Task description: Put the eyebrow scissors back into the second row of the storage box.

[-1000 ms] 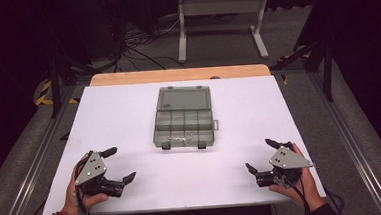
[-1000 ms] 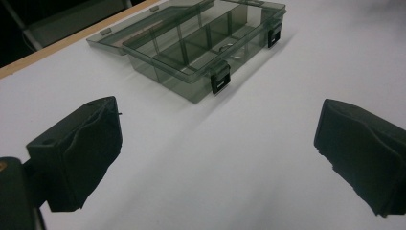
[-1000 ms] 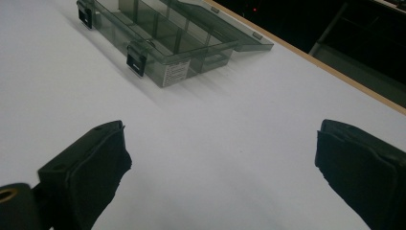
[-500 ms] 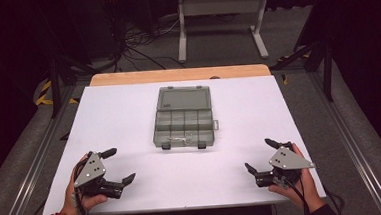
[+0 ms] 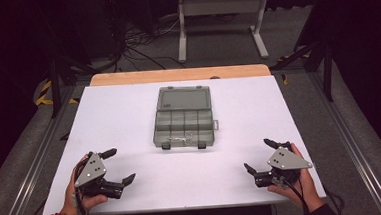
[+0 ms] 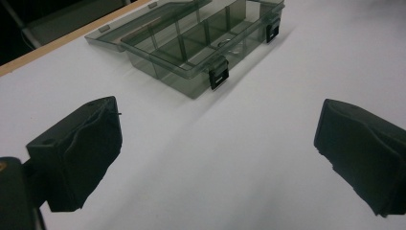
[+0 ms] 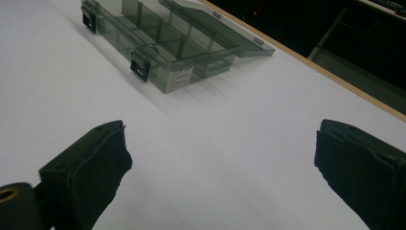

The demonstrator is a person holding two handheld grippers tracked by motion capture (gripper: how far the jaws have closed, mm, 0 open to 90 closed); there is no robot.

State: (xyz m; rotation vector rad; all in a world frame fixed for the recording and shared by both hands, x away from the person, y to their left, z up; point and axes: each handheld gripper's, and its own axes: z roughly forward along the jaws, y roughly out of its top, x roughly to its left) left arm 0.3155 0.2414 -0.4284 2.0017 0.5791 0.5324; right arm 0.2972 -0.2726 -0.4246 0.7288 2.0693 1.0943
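Item 1: compartment box [image 5: 184,119], smoky clear plastic, lying open at the middle of the white table [image 5: 129,116], lid folded flat toward the far edge. Two black latches on the near wall. A small wire-like metal piece rests in the front row of compartments; what it is cannot be told.

Item 2: left gripper [image 5: 116,167], held low at the near left corner of the table, jaws spread wide, nothing between them. Well apart from the box.

Item 3: right gripper [image 5: 260,156], held low at the near right corner, jaws likewise wide and empty. Also well apart from the box.

Item 4: work in hand, as judged: the approach to the box, neither tool yet touching it.

Handling note: bring both grippers in from the near side, keeping the jaws wide until they straddle their target. One should steady the box wall, since light plastic will likely slide on the smooth surface. Go in gently for the small metal piece; the dividers leave little room
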